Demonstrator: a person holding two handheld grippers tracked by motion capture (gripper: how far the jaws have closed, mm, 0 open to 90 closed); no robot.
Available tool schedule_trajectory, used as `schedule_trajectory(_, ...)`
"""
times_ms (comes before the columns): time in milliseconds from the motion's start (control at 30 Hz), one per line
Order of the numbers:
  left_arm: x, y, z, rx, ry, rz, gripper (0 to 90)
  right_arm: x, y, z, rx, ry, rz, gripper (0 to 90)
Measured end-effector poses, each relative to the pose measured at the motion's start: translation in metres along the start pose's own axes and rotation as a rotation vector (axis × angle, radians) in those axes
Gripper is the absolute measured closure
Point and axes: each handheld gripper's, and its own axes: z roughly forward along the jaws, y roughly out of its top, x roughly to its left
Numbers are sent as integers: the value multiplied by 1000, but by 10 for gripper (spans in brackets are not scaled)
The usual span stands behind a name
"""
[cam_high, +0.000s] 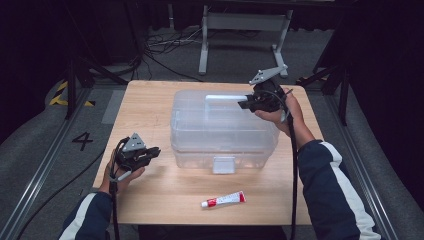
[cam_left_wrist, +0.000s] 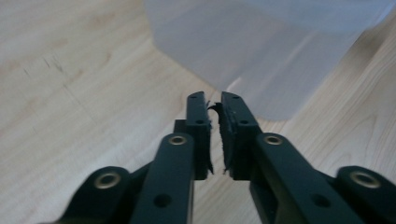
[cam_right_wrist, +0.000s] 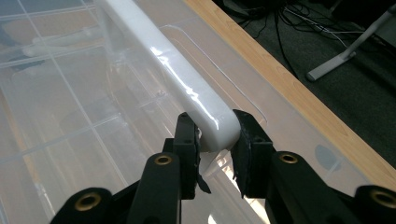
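— So, which step are you doing?

— I am closing my right hand-held gripper (cam_right_wrist: 214, 135) on the corner of the white handle (cam_right_wrist: 173, 74) atop the clear plastic storage box (cam_high: 222, 130); both pads are pressing its sides. My guess is I am getting ready to swing the handle up or carry the box.

— And next?

— Probably a steady lift. My left hand-held gripper (cam_left_wrist: 214, 135) is waiting near the box's front left corner, jaws nearly together, gripping nothing.

— How is the box looking?

— It is sitting mid-counter (cam_high: 150, 100), lid on, front latch (cam_high: 223, 164) facing me, translucent with dividers inside. A red-and-white tube (cam_high: 223, 200) is lying near the counter's front edge.
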Motion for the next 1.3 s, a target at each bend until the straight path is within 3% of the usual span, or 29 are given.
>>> schedule_trajectory(267, -12, 23, 0, -75, -22, 39, 900, -4, 4, 0, -9, -4, 15, 730)
schedule_trajectory(800, -21, 37, 1, -172, -49, 24, 900, -5, 6, 0, -6, -5, 14, 728)
schedule_trajectory(1067, -25, 38, 4, -173, -62, 30, 900, -5, 6, 0, -3, -7, 11, 720)
schedule_trajectory(1167, -25, 37, 4, -171, -63, 29, 900, -1, 5, -2, -6, -51, -7, 661)
schedule_trajectory(1300, -24, 37, 4, -173, -65, 29, 900, 1, 1, -7, -29, -55, -15, 665)
